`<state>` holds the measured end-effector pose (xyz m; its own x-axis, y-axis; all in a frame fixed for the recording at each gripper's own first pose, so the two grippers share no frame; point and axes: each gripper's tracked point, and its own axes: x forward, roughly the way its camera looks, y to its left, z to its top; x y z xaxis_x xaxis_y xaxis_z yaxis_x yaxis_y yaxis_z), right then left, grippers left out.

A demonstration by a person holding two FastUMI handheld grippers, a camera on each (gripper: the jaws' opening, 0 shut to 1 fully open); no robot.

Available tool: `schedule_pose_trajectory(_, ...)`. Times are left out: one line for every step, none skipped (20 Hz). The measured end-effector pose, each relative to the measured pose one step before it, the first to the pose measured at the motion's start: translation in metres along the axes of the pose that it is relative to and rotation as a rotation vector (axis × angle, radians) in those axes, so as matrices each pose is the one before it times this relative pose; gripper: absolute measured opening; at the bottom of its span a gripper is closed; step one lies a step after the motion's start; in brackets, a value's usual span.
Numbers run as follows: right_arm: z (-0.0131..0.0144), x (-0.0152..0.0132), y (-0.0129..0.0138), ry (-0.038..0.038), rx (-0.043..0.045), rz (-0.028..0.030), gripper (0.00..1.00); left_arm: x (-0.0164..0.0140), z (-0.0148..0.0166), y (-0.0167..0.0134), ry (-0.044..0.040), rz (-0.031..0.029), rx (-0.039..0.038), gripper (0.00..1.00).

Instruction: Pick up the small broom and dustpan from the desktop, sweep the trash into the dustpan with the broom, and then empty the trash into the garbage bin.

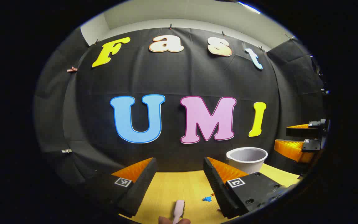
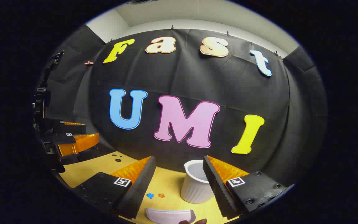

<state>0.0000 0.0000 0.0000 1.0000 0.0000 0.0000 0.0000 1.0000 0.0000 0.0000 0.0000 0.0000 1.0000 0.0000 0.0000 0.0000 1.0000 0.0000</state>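
On the yellow wooden desktop (image 1: 179, 186), a pale pink plastic broom handle (image 1: 178, 211) lies between the left gripper (image 1: 179, 183)'s wide-open fingers. Right gripper view adds a pale pink dustpan (image 2: 170, 215) below the right gripper (image 2: 179, 183), also gaping, beside a white ribbed garbage bin (image 2: 194, 186) and blue and orange scraps (image 2: 155, 195).

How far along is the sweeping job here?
Barely begun. Both grippers, left and right, hang open and hold nothing. The broom and dustpan lie on the yellow desktop, unpicked. Blue and orange scraps are unswept beside the white bin. Picking up, sweeping and emptying all remain.
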Motion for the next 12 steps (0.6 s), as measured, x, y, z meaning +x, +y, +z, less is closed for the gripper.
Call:
schedule_pose_trajectory(-0.00243, 0.00023, -0.00172, 0.00766, -0.00514, -0.00397, 0.96, -0.00103, -0.0018, -0.00108, 0.00195, -0.00051, 0.00164, 0.96)
schedule_pose_trajectory(-0.00372, -0.0013, -0.00197, 0.00734, -0.00453, -0.0024, 0.96, -0.00081, 0.0002, -0.00045, 0.00119, -0.00163, 0.0022, 0.96)
schedule_pose_trajectory(-0.00375, -0.00138, -0.0014, 0.00935, -0.00511, 0.00065, 0.96, 0.00092, -0.00162, -0.00109, 0.00207, -0.00179, 0.00313, 0.95)
schedule_pose_trajectory(-0.00399, -0.00173, -0.00103, 0.01405, -0.00329, 0.00271, 0.96, 0.00007, -0.0002, -0.00112, 0.00323, -0.00094, 0.00417, 0.95)
schedule_pose_trajectory(-0.00588, -0.00206, -0.0007, 0.017, -0.00127, 0.00615, 0.96, -0.00079, -0.0027, -0.00101, 0.0025, -0.0016, 0.00152, 0.95)
schedule_pose_trajectory(-0.00907, -0.00301, -0.00069, 0.02546, -0.00124, 0.00554, 0.96, 0.00037, -0.00142, -0.00157, 0.00448, -0.00347, 0.00034, 0.95)
schedule_pose_trajectory(-0.01064, -0.00348, -0.0017, 0.03148, -0.00209, 0.00708, 0.96, -0.00048, -0.00211, -0.00152, 0.00504, -0.00264, 0.00156, 0.96)
schedule_pose_trajectory(-0.01322, -0.00357, -0.00087, 0.03809, -0.00449, 0.00565, 0.96, -0.00097, -0.00131, -0.00103, 0.00352, -0.00165, 0.0028, 0.96)
schedule_pose_trajectory(-0.01619, -0.00405, -0.00048, 0.04652, -0.00432, 0.00966, 0.97, 0.00015, -0.00381, -0.00068, 0.00556, -0.00301, 0.00325, 0.96)
schedule_pose_trajectory(-0.01766, -0.00392, 0.00107, 0.05244, -0.00181, 0.01334, 0.97, 0.00066, -0.0029, -0.00111, 0.00662, -0.00289, 0.0037, 0.96)
schedule_pose_trajectory(-0.01908, -0.00363, 0.00168, 0.05182, -0.00017, 0.0122, 0.96, -0.00004, -0.0056, -0.00031, 0.00723, -0.00146, 0.00469, 0.96)
schedule_pose_trajectory(-0.01951, -0.00409, 0.0021, 0.05208, 0.00113, 0.01373, 0.97, 0.00034, -0.00355, -0.00078, 0.00781, -0.00082, 0.0034, 0.96)
